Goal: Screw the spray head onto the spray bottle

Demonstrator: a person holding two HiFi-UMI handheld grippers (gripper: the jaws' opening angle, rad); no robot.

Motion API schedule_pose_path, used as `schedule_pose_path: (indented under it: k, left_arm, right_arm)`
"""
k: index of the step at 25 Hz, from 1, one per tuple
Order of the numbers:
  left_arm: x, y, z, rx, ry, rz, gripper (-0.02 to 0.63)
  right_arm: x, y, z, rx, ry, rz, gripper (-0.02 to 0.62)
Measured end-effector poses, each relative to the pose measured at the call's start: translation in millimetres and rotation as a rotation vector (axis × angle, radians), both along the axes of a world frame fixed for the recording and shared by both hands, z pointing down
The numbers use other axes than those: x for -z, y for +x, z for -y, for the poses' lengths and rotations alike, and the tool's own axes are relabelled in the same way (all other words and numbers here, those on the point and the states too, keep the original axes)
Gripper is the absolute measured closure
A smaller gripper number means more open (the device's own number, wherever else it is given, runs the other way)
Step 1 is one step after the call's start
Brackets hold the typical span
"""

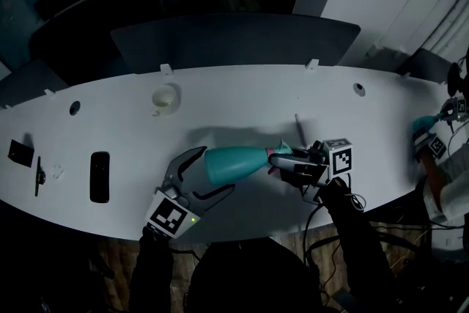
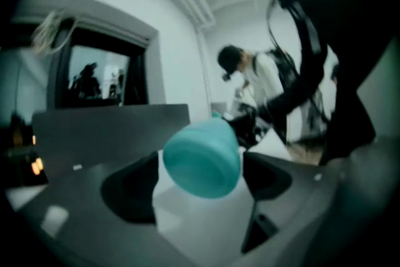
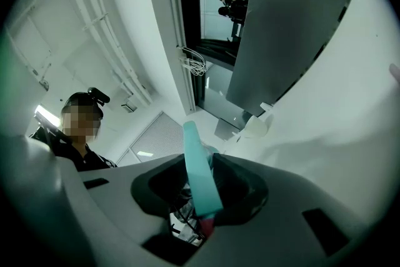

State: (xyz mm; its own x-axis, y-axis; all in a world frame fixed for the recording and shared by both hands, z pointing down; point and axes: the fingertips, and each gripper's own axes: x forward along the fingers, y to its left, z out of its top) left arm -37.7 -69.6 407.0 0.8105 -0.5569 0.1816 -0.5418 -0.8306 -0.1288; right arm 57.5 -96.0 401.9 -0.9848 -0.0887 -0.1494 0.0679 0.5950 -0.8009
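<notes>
1. The right gripper's (image 1: 283,164) jaws are clenched on the spray head (image 3: 201,179), with its teal strip pinched between them.
2. The left gripper's (image 1: 218,169) jaws stand released, spread round the base of the teal bottle (image 2: 201,159). A gap shows beside one jaw. Whether the other brushes the bottle is hard to tell.
3. The bottle lies level between the two grippers, over the near middle of the white bench (image 1: 242,88). Its base points left and its neck points right, meeting the spray head.
4. A white cup (image 1: 165,99) sits far left of the bottle.
5. A black slab (image 1: 100,176) lies near the bench's left end, well apart from the bottle.
</notes>
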Motion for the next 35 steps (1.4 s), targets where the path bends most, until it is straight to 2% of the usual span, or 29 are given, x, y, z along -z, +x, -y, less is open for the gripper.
schedule_pose_path:
  k: [2,3,4,6,8,10,13,15,17,19,23,27,28,30,32,35]
  left_arm:
    - [10,-21,7,0.033,-0.241,-0.325,0.184]
    - [12,-28,11,0.031,-0.355,-0.461,0.183]
    - [13,-31,13,0.014,-0.453,-0.564,0.183]
    - [12,-26,11,-0.052,-0.592,-0.666,0.183]
    - [12,-17,5,-0.121,-0.668,-0.692,0.183]
    - [10,-10,0,-0.163,-0.702,-0.682,0.183]
    - [9,-8,-2,-0.181,-0.684,-0.626,0.184]
    - [13,-8,-5,-0.185,-0.621,-0.603,0.186]
    - [18,-7,-7,-0.187,-0.525,-0.55,0.189]
    - [20,-5,-11,-0.198,-0.439,-0.47,0.189]
    - [14,3,-23,-0.234,-0.307,-0.259,0.19]
    - [3,7,-29,-0.241,-0.227,-0.103,0.189]
    - [-2,8,-29,-0.241,-0.233,-0.086,0.189]
    - [-10,7,-25,-0.222,-0.272,-0.099,0.184]
    - [-12,-1,-15,-0.16,-0.266,-0.128,0.184]
    - [-14,-19,-1,-0.047,-0.231,-0.126,0.186]
  right_arm:
    - [6,3,1,-0.006,0.011,0.024,0.464]
    - [9,4,0,0.002,0.019,0.032,0.463]
    - [11,3,-1,0.016,0.027,0.035,0.463]
    - [12,-1,-6,0.056,0.045,0.017,0.463]
    - [9,-4,-11,0.098,0.052,-0.011,0.463]
    - [7,-5,-13,0.122,0.054,-0.029,0.463]
    - [6,-5,-17,0.143,0.061,-0.046,0.463]
    - [7,-5,-18,0.143,0.06,-0.038,0.463]
    - [9,-5,-18,0.14,0.057,-0.02,0.463]
    - [9,-5,-18,0.148,0.047,-0.01,0.463]
    - [3,-4,-25,0.182,0.021,-0.027,0.463]
    - [2,-5,-30,0.205,0.02,-0.032,0.463]
    - [0,-5,-30,0.204,0.019,-0.039,0.463]
    - [-4,-5,-28,0.188,0.01,-0.049,0.463]
    - [-6,-2,-21,0.137,-0.004,-0.042,0.463]
    - [-13,12,-9,0.026,-0.014,-0.042,0.463]
